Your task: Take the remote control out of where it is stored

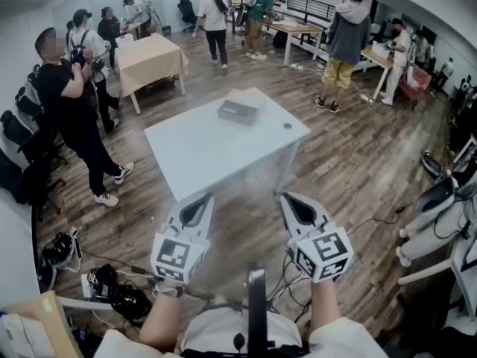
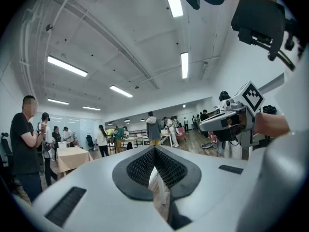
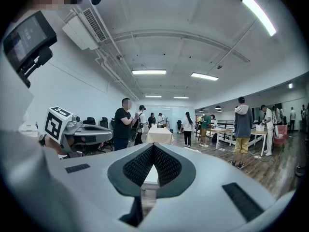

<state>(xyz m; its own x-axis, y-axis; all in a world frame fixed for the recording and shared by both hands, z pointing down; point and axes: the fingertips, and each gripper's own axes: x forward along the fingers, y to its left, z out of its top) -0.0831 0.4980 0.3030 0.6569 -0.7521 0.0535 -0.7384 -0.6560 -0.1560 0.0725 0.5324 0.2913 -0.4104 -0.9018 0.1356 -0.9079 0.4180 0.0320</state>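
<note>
Two grippers, left gripper [image 1: 200, 202] and right gripper [image 1: 294, 200], are both clenched on nothing, well short of the white table [image 1: 186, 159]. One flat grey box [image 1: 241, 108] sits near its far edge (inside hidden from here); whether the remote control lies within, I cannot tell

Before us a white worktop [image 1: 201, 151] carries a flat grey box [image 1: 241, 108] and, near it, a small dark disc [image 1: 288, 126].

White grippers [image 1: 207, 197]; sleeves [image 1: 346, 341] apparently white.
</note>
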